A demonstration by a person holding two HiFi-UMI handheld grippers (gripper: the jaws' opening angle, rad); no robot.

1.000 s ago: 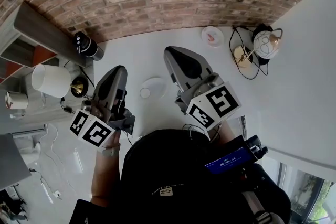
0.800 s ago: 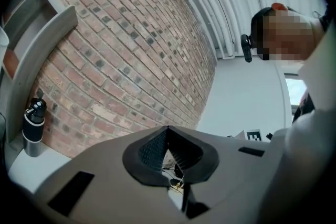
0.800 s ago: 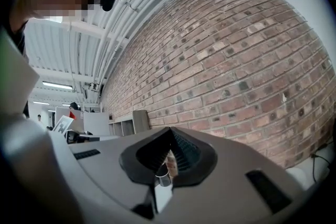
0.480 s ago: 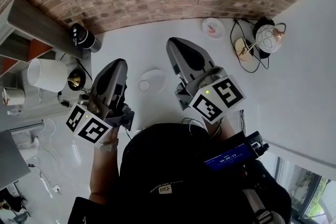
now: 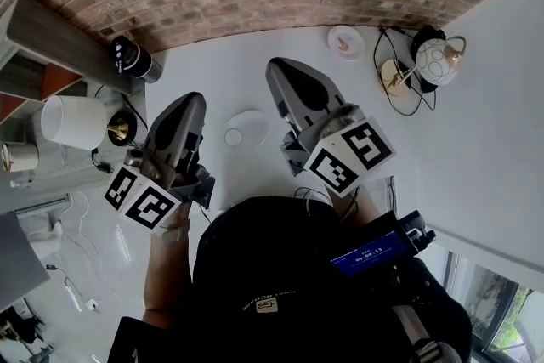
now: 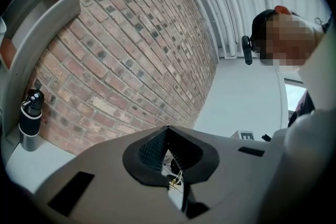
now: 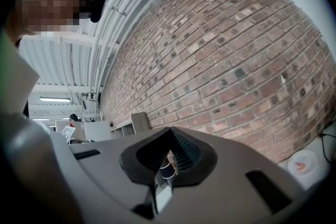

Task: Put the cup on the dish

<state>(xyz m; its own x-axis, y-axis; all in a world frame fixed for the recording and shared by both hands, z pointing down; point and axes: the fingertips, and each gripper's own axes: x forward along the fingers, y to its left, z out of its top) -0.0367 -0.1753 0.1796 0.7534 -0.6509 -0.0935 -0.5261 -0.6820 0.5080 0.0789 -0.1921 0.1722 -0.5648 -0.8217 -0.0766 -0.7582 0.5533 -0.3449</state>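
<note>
A small white cup point(image 5: 234, 137) stands at the left edge of a flat white dish point(image 5: 254, 128) on the white table, seen from above in the head view. I cannot tell whether it rests on the dish or beside it. My left gripper point(image 5: 192, 103) hovers left of the cup, shut and empty. My right gripper point(image 5: 282, 74) is held to the right of the dish and a little beyond it, also shut with nothing in it. Both gripper views point at the brick wall; each shows its jaws closed together, left gripper point(image 6: 168, 131) and right gripper point(image 7: 169, 136). Neither shows the cup or dish.
A black bottle point(image 5: 132, 59) stands at the wall on the left, also in the left gripper view point(image 6: 30, 113). A white lampshade point(image 5: 75, 121) sits at far left. A small plate point(image 5: 345, 41) and a round lamp with cable point(image 5: 429, 64) lie at the back right.
Both grippers stay shut and almost in place. The head view has shifted slightly, so the cup and dish sit a little higher in the picture.
</note>
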